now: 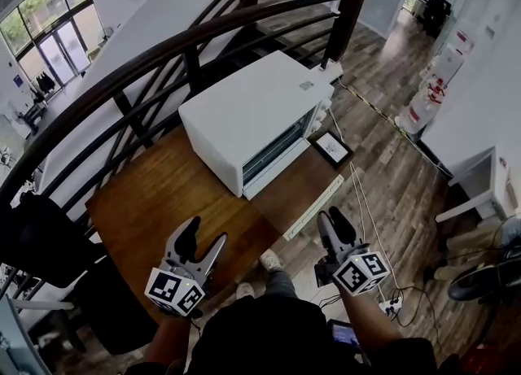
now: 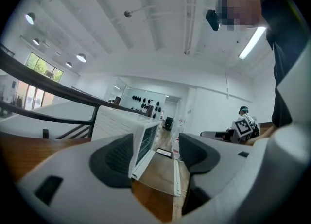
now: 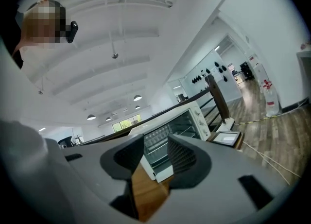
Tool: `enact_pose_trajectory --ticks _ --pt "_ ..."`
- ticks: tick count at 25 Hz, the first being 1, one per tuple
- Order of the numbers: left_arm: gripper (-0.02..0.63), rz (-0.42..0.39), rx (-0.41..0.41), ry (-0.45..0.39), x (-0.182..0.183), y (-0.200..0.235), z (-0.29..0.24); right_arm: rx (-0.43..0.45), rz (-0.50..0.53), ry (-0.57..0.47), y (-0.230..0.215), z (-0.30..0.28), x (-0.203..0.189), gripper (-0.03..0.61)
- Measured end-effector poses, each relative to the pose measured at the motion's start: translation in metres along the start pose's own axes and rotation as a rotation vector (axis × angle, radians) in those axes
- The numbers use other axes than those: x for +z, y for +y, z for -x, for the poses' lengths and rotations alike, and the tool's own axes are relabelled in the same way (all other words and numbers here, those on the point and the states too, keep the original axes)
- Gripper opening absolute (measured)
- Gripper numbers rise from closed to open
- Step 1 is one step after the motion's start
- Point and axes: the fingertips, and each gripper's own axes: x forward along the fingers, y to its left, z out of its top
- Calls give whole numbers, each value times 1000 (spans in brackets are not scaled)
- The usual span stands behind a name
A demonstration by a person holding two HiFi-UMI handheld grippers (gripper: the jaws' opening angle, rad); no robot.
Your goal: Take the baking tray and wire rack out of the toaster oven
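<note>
The toaster oven [image 1: 248, 109] sits on the worktop [image 1: 155, 202], railing [image 1: 163, 50] behind it, its door [image 1: 303, 186] lowered in front, a frame [image 1: 331, 148] to its right.

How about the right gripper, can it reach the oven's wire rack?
Probably yes: the oven door lies open, the right gripper is empty, and nothing stands before the wire rack.

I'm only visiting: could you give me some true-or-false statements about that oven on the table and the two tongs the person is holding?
1. The door of the toaster oven is open. True.
2. The left tongs hold a baking tray. False: their jaws are apart with nothing between them.
3. The oven stands on a wooden table. True.
4. The right tongs reach inside the oven. False: they are open, empty and short of the door.
</note>
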Motion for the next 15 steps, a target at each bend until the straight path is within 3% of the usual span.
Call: enact_pose_trajectory --ticks 8,15 --pt "295 23 78 -20 11 20 -36 115 -33 85 -14 -96 3 153" --pt "291 21 153 -24 -25 33 -44 164 -35 191 -42 -154 -48 150"
